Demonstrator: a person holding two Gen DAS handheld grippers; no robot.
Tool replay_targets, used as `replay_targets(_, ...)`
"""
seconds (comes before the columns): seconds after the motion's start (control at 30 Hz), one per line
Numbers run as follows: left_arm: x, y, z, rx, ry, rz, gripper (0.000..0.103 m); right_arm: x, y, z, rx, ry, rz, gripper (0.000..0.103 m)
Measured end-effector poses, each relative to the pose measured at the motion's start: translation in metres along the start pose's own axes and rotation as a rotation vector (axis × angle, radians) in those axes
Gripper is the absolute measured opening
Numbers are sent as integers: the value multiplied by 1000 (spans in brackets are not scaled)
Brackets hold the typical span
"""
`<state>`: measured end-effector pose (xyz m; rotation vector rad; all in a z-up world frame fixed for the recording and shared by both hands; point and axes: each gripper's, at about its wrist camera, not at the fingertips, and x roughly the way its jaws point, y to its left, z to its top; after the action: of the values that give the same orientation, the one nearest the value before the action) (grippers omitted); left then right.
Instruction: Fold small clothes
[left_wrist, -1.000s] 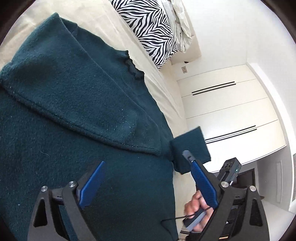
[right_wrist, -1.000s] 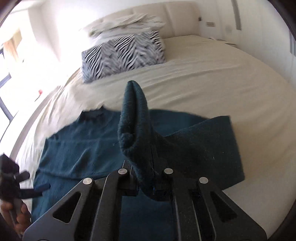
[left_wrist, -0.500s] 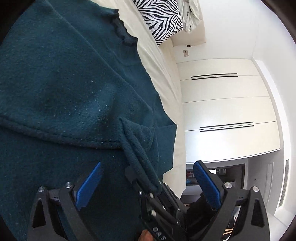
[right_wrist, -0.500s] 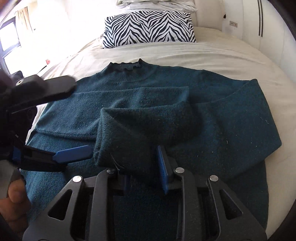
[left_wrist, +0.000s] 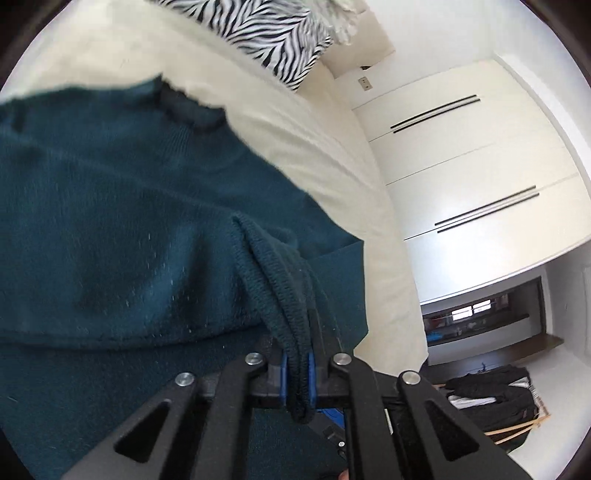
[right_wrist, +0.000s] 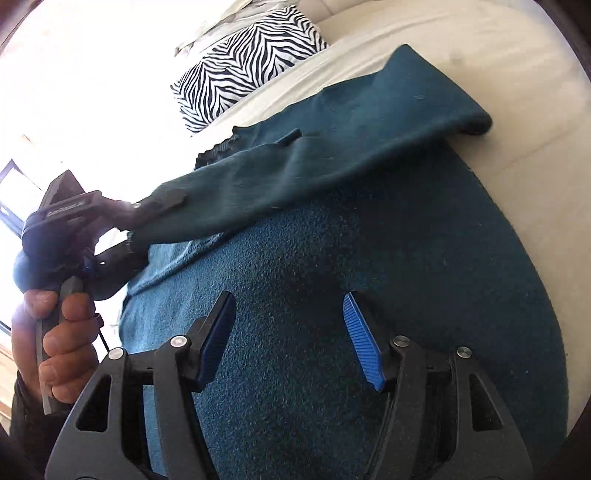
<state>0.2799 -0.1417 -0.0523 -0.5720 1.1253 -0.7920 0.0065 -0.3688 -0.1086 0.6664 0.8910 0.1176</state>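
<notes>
Sweater (right_wrist: 369, 240) cuff (left_wrist: 291, 314) pinched in left gripper (left_wrist: 297, 373); right gripper (right_wrist: 290, 339) (nothing between) is opening.

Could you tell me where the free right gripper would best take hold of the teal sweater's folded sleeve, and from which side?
Probably at the sleeve's rounded fold end by the sweater's right edge. It lies raised on the body beside bare bed sheet, so come in low from that side. The right gripper is opening with nothing between its pads; the left gripper already pinches the ribbed cuff.
</notes>
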Motion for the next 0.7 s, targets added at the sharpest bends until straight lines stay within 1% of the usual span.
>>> replay_targets(0.07,-26,-17,6,95,-52,32,8,-1,-8,0,32,-6,29,59)
replay_targets(0.13,-44,-34,10,188,-92,43,8,-2,-10,-2,32,-7,31,60)
replay_targets(0.17,-49,-45,11,232,-107,44,8,-1,-10,-4,25,-6,26,60)
replay_targets(0.23,-55,-61,13,313,-128,77,8,2,-8,-5,10,-6,11,60)
replay_targets(0.3,-56,-62,15,352,-134,99,8,5,-6,-3,4,-2,1,60)
replay_targets(0.37,-58,-45,21,327,-126,115,8,4,-7,-3,14,4,2,60)
replay_targets(0.43,-55,-16,27,265,-122,131,8,3,-8,4,38,13,16,60)
replay_targets(0.5,-55,11,31,218,-125,173,8,5,-11,12,72,20,34,60)
replay_targets(0.63,-54,64,36,125,-132,239,8,2,-17,31,146,-2,75,60)
replay_targets(0.7,-49,83,36,90,-116,242,9,2,-22,43,197,-16,100,60)
